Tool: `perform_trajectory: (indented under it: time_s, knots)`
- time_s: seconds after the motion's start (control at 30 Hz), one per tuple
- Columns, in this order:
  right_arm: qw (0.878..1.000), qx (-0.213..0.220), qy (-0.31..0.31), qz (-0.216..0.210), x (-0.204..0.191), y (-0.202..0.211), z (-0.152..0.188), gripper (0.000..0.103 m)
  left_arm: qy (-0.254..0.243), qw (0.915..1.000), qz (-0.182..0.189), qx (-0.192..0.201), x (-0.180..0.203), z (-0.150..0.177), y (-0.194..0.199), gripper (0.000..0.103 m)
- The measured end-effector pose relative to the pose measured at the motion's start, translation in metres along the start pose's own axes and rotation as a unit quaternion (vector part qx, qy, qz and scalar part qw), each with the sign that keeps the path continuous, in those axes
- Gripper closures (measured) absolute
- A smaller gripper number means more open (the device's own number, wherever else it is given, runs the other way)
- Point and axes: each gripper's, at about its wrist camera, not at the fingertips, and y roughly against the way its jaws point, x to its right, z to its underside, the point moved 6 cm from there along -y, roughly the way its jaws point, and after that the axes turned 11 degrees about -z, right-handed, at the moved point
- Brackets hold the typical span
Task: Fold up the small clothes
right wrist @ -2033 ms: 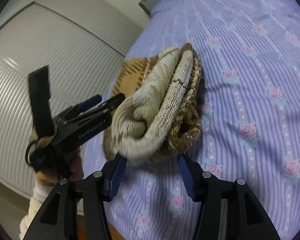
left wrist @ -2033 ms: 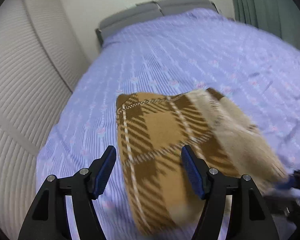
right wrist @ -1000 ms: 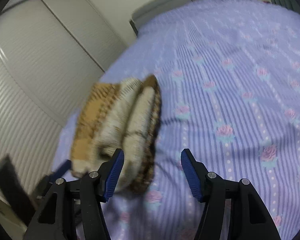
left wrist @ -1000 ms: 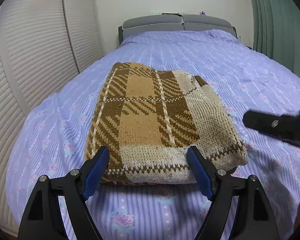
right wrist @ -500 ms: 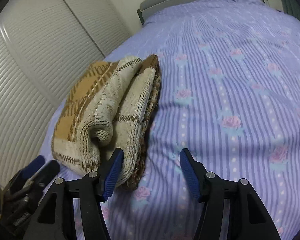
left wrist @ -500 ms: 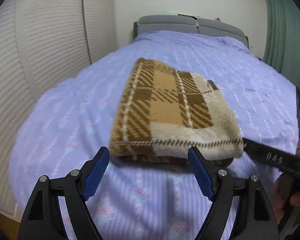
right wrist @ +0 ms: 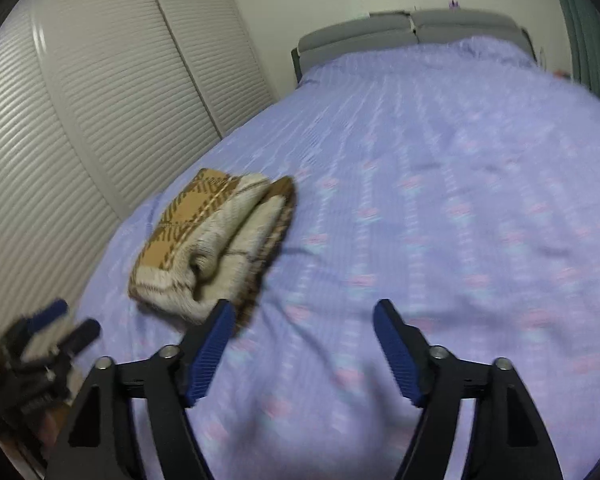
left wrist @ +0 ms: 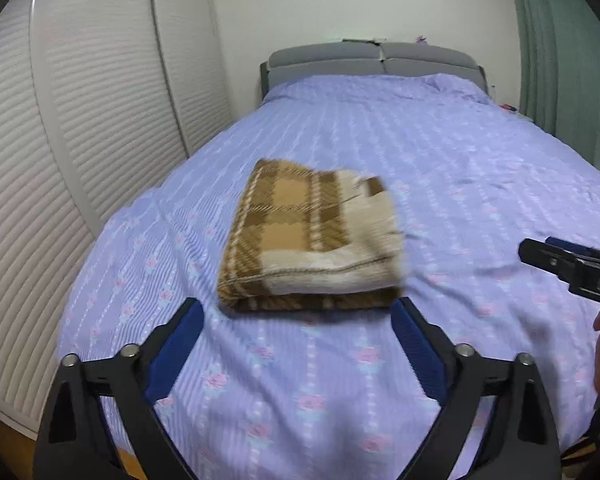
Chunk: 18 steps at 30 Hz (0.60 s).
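A folded brown-and-cream plaid knit garment (left wrist: 312, 240) lies flat on the purple floral bedspread (left wrist: 440, 168). My left gripper (left wrist: 296, 320) hovers just short of its near edge, jaws opening wide with nothing between them. From the right wrist view the same garment (right wrist: 216, 240) shows its stacked cream folds, off to the left. My right gripper (right wrist: 304, 324) hangs above bare bedspread (right wrist: 440, 180) beside the garment, jaws opening and empty. The right gripper's tip (left wrist: 572, 264) pokes in at the left view's right edge; the left gripper (right wrist: 56, 336) appears blurred low on the left of the right view.
White slatted closet doors (left wrist: 72, 128) run along the bed's left side. A grey headboard (left wrist: 376, 60) stands at the far end, with a green curtain (left wrist: 560, 48) to its right. A strip of wooden floor (left wrist: 8, 436) shows below the bed's near corner.
Both grippers have pulled back and up from the folded garment, which now lies farther off. Their jaws stand wider than before. The garment rests free on the bed.
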Motion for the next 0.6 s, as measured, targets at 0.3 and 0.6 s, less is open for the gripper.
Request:
perform_trajectory:
  time_s: [0.3, 0.6]
  knots:
    - [0.997, 0.031, 0.061, 0.045, 0.034, 0.144, 0.004, 0.011, -0.015, 0.9985, 0.045, 0.028, 0.08, -0.019, 0.091, 0.0]
    - [0.993, 0.046, 0.057, 0.096, 0.068, 0.25, 0.017, 0.01, -0.038, 0.9934, 0.093, 0.055, 0.155, -0.024, 0.164, 0.0]
